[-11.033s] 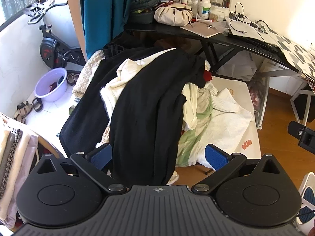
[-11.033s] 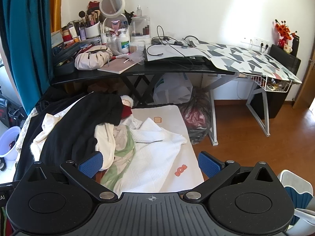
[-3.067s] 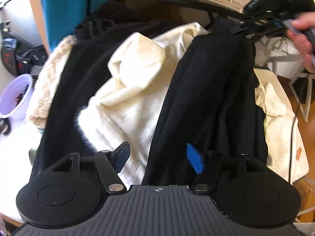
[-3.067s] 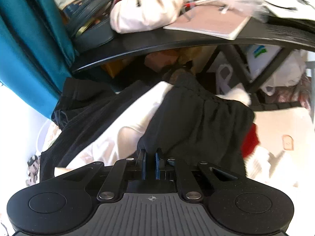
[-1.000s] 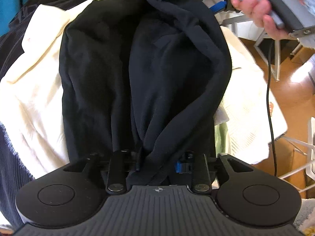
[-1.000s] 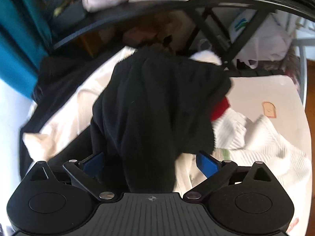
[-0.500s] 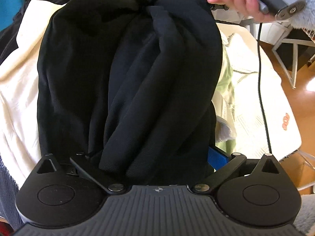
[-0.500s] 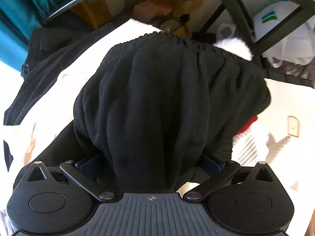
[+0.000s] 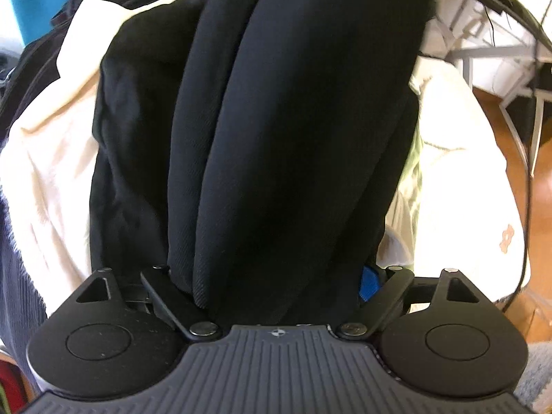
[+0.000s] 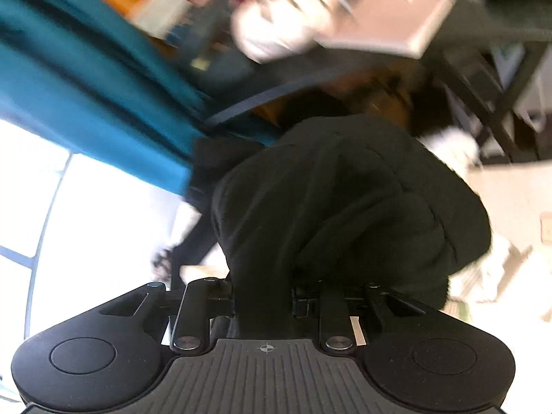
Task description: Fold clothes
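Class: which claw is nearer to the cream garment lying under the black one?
Left. The left claw grips the black garment with the cream garment right beside it; the right claw holds black fabric higher, nearer the desk.

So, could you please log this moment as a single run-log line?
phase: lifting from pile | left gripper: shut on black garment | right gripper: shut on black garment | under it: cream garment | right view: blurred

teal curtain (image 10: 86, 79); black desk (image 10: 483, 24); wood floor (image 9: 541, 186)
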### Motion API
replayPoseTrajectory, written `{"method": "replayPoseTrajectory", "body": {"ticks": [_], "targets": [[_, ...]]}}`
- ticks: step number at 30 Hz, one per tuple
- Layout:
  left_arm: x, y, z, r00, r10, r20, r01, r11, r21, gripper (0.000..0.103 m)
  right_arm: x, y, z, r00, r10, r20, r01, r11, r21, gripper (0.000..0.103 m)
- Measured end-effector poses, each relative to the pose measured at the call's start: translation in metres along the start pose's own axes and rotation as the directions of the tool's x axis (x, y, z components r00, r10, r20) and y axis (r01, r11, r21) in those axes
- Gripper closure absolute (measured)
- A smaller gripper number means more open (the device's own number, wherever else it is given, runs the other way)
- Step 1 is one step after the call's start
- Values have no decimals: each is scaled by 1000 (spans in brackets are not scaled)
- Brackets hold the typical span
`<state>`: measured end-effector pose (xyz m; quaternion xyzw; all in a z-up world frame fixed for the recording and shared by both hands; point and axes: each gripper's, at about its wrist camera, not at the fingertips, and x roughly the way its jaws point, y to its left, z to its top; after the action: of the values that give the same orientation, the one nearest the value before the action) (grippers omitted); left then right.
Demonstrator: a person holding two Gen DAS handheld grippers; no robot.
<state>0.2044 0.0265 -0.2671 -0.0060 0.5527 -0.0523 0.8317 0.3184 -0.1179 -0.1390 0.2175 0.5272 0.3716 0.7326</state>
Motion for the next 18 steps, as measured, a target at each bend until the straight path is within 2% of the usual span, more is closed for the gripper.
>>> {"method": "replayPoseTrajectory", "body": {"ticks": [2,8,9,10,12,15,17,18], "targets": [[-2,-1,-5,1000,-2,19,2,1000,-3,16,-18,16,-4,998,47,33,-46,999,-14,81],[-11,-9,-39,996,11,90,-13,1000,23,16,-72,58,-25,988,102,117,-97,994,-49,81],[-15,-9,-45,995,12,104,-14,1000,19,20,-80,65,-30,986,113,127,-106,993,-56,81],[-22,-7,-51,992,2,123,-2,1000,3,34,-89,72,-38,983,124,134,-116,991,-66,81],[-40,0,-63,986,-30,166,38,999,-40,52,-105,87,-53,978,146,146,-135,987,-83,81],[-61,-6,-68,974,-53,222,70,995,-69,53,-127,112,-69,972,173,160,-156,981,-115,81],[-72,-16,-67,966,-58,251,81,993,-84,47,-140,130,-79,967,199,161,-176,974,-146,81],[-73,-26,-63,965,-51,259,77,993,-91,40,-146,140,-83,964,211,159,-185,969,-166,82]]}}
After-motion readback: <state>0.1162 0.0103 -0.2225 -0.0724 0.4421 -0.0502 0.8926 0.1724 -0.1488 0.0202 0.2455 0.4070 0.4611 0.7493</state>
